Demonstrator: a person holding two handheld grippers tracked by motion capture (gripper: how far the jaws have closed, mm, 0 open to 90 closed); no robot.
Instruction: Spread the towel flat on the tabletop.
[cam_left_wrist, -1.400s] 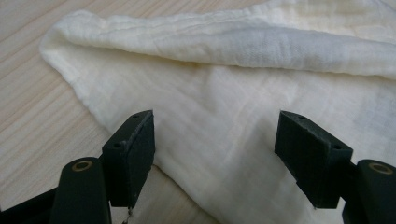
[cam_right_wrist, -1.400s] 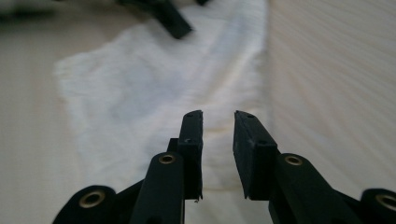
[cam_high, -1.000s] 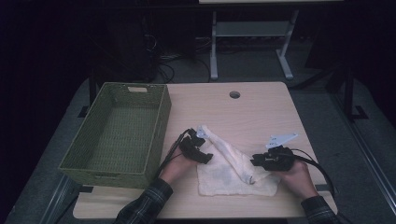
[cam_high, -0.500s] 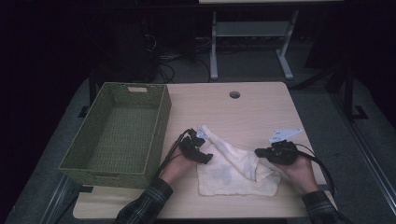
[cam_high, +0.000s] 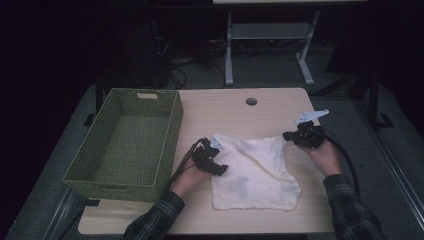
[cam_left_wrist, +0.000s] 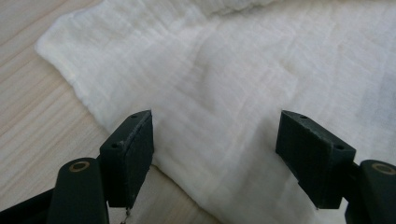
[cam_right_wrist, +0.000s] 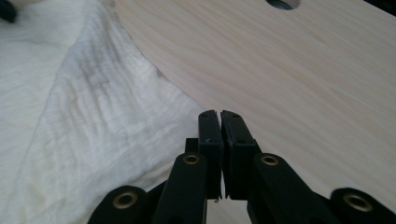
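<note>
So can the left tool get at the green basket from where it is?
Probably yes. The left tool sits open over the white cloth, holding nothing, and the green basket stands right beside that hand with bare table between them.

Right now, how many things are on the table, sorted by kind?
Cloths: 1, a white cloth lying partly spread on the wood.
Baskets: 1, a green basket at the left side of the table.
Hand-held grippers: 2, the left hand-held gripper and the right hand-held gripper.
Total: 4.
</note>
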